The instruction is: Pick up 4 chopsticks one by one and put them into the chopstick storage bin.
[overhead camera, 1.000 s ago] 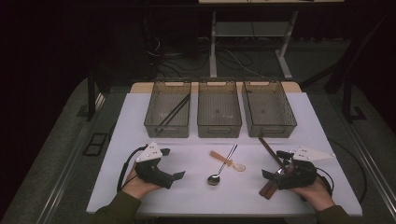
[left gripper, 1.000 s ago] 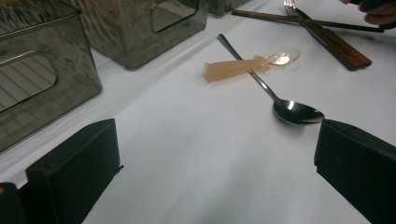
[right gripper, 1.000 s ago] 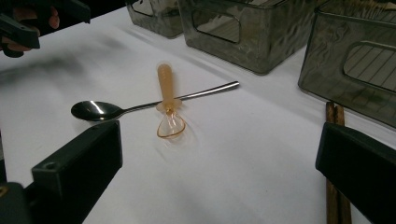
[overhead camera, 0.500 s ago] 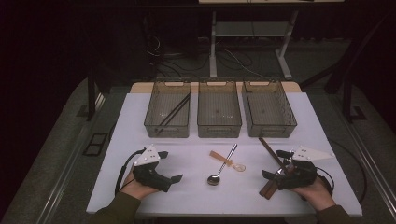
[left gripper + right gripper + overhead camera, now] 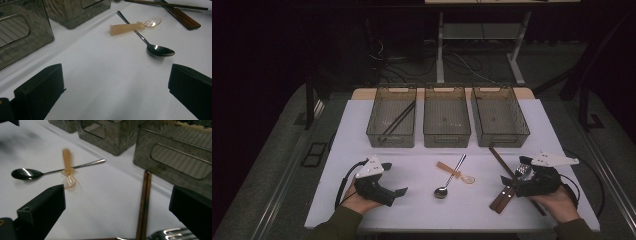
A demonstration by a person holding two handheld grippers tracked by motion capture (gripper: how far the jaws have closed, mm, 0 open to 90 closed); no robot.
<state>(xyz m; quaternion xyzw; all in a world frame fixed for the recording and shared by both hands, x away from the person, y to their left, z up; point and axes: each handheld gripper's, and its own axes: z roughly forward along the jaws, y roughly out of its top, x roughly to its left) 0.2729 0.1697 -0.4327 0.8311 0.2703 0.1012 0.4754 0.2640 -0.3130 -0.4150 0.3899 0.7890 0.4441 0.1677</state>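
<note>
Three bins [image 5: 447, 131]; two spoons [image 5: 451, 176], one fork [image 5: 512, 186], chopsticks [image 5: 499, 159]. Left tool [image 5: 398, 192], right tool [image 5: 507, 180]: wide open, empty.

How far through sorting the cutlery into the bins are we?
Early. Done: chopsticks lie in the left bin. In hand: nothing; both hand-held grippers, left and right, are open on the table. Left: steel spoon, amber spoon, fork and loose chopsticks.
</note>
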